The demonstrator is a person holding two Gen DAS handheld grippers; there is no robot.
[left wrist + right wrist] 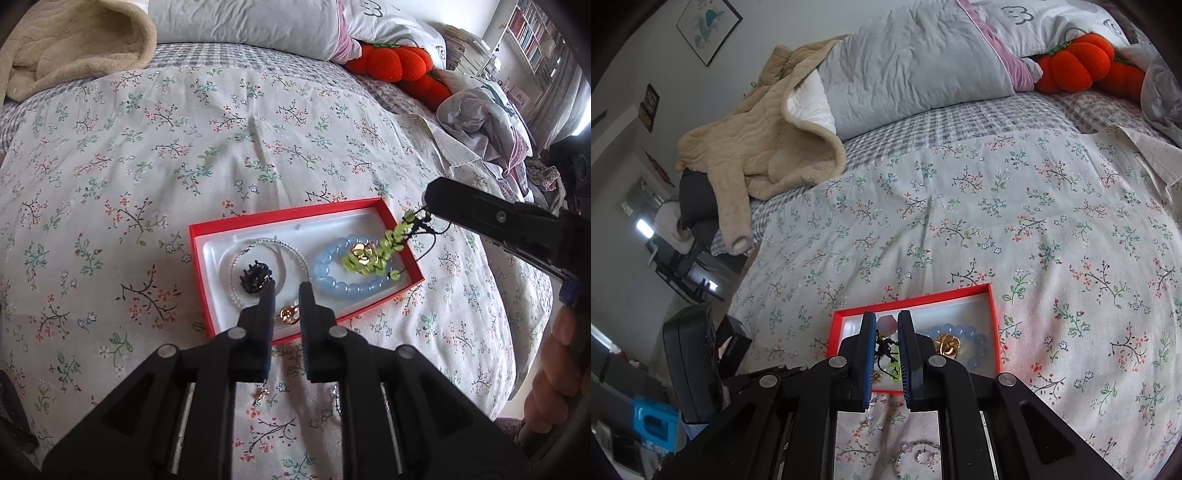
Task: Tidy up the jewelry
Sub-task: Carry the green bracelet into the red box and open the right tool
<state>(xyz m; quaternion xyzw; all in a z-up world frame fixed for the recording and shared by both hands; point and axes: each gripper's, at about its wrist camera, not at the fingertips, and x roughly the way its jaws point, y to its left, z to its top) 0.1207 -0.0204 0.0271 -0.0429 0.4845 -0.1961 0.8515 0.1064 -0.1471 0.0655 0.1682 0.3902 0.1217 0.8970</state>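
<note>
A red box (201, 254) with a white lining sits on a floral bedspread (147, 155), holding a silver bead chain (291, 247), a dark blue claw clip (255, 278), a pale blue bead bracelet (332, 273) and a gold charm (364, 253). The right tool (428, 210) hangs above the box's far right corner, its jaws pinched on the black cord of a green bead bracelet (391, 240), which dangles down over the blue bracelet. The left tool (288, 288) hovers over the box's near edge, its jaws a narrow gap apart and holding nothing; a second gold charm (288, 314) lies in the box between its fingers. A small gold piece (261, 394) lies on the bedspread outside the box.
</note>
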